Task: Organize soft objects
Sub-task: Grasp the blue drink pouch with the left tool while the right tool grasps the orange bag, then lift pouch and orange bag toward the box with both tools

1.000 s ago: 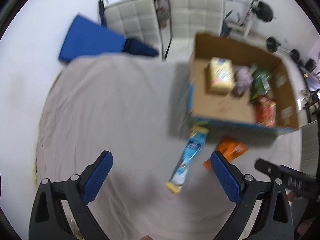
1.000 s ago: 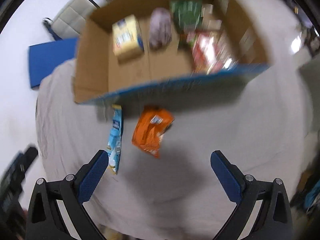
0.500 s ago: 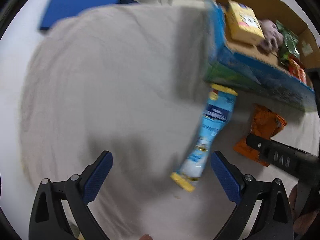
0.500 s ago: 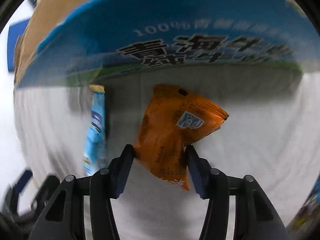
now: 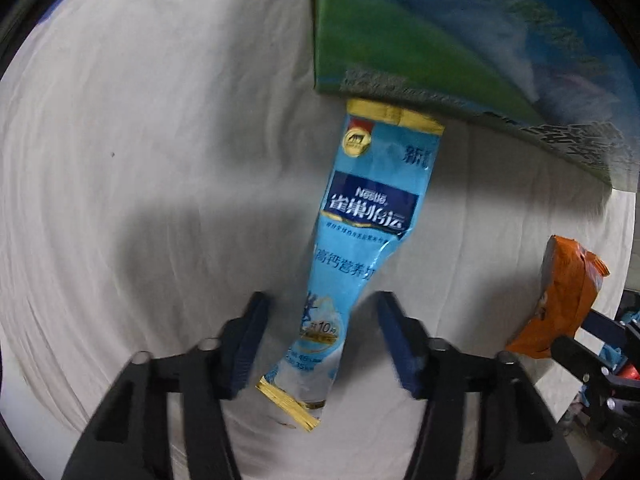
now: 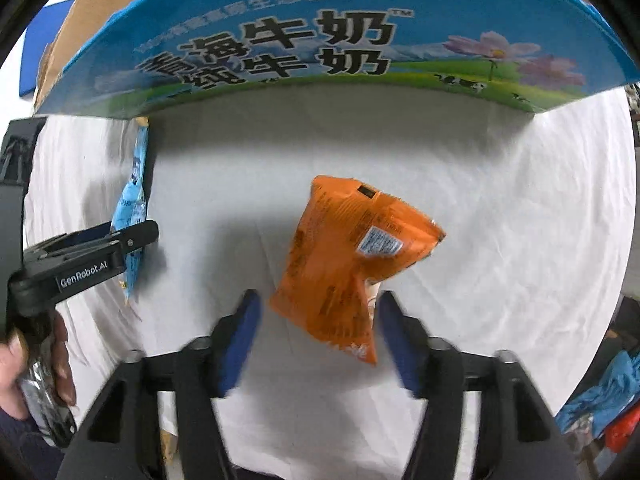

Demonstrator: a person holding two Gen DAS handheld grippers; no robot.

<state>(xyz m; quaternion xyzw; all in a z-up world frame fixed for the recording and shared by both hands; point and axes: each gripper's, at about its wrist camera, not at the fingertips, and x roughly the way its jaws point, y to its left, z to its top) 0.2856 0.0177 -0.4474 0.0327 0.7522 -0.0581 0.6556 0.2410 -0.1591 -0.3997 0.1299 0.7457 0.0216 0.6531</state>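
A long light-blue sachet (image 5: 368, 216) lies on the white cloth (image 5: 120, 160), its top end against the printed cardboard box (image 5: 440, 40). My left gripper (image 5: 322, 304) points down over the sachet's lower end. Its jaws are closing, the sachet is between them, and a gap shows on each side. An orange snack packet (image 6: 344, 256) lies in front of the box (image 6: 320, 40). My right gripper (image 6: 319, 300) straddles the packet's lower end with its jaws opening; the left pad is clear of it. The sachet (image 6: 134, 200) also shows at the left of the right wrist view.
A hand (image 6: 24, 360) holds the left gripper's handle at the left edge. The box wall stands close behind both packets. A blue mat (image 6: 32, 52) lies beyond the cloth, and blue and red items (image 6: 600, 404) sit off its lower right edge.
My left gripper came down over the sachet and its jaws narrowed around it. My right gripper's jaws, closed on the orange packet half a second ago, have spread apart.
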